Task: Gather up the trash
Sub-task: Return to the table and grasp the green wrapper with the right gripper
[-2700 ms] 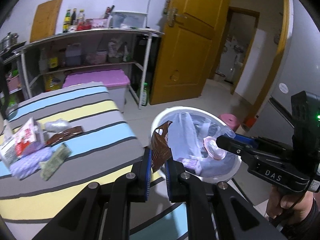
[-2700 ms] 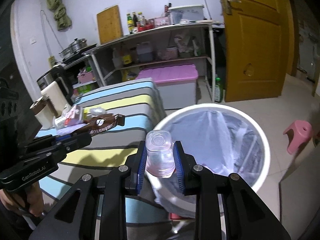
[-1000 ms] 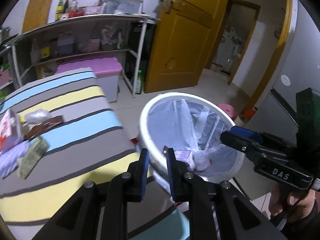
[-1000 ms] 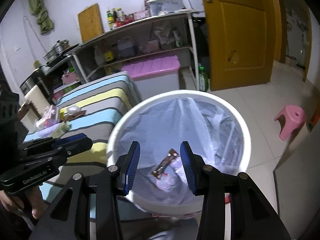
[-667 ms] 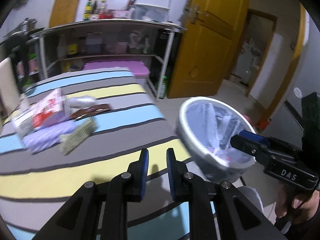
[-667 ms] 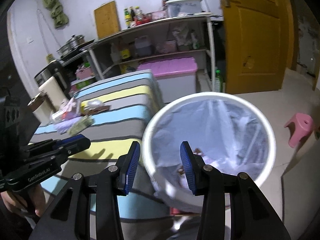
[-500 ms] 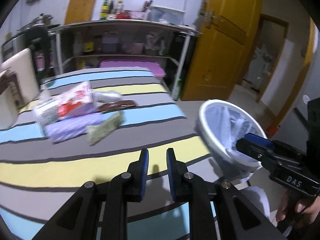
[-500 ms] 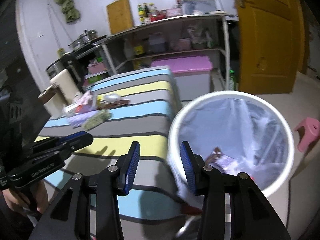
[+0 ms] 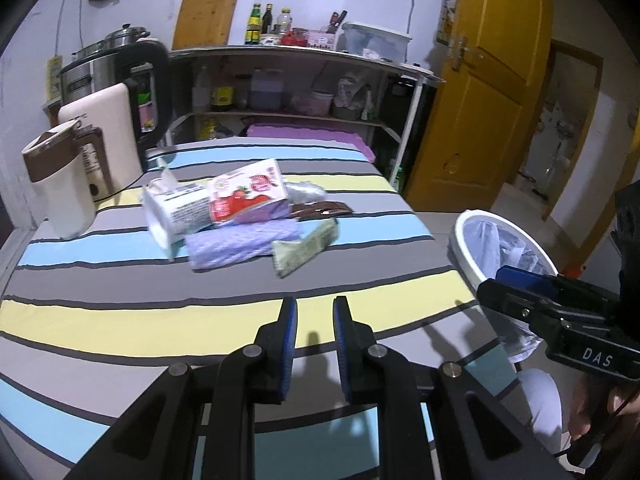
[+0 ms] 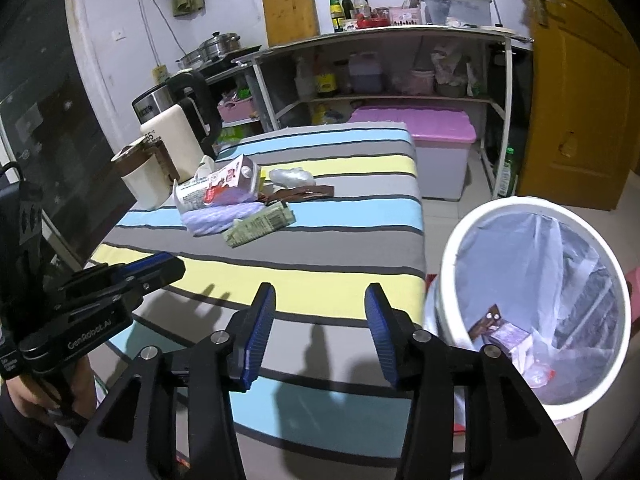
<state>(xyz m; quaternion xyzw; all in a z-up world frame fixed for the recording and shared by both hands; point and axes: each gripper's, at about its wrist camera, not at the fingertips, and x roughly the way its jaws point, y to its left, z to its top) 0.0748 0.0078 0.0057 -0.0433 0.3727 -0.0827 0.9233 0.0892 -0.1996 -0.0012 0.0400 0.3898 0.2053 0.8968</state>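
Trash lies in a heap on the striped table [image 9: 200,316]: a red-and-white packet [image 9: 240,196], a purple bundle [image 9: 240,244], a green wrapper [image 9: 306,246], a brown wrapper [image 9: 320,210] and crumpled clear plastic [image 10: 290,176]. The white lined bin [image 10: 452,248] stands off the table's right edge, with a brown wrapper [image 10: 486,322] and other scraps inside. My left gripper [image 9: 314,320] hovers over the near stripes, shut and empty. Nearer the bin, my right gripper [image 10: 320,300] holds nothing, and its jaws are opening. Each shows in the other's view, the right gripper [image 9: 508,284] and the left gripper [image 10: 156,270].
A white jug [image 9: 60,192] and an electric kettle [image 9: 132,96] stand at the table's far left. Behind are a shelf unit [image 10: 380,36] with bottles, a pink-lidded box [image 10: 424,128] and a yellow door [image 9: 480,120]. A hand [image 9: 596,412] grips the right handle.
Both grippers swung left, from above the bin to above the table. The heap of trash came into view. The right jaws stand wider than before.
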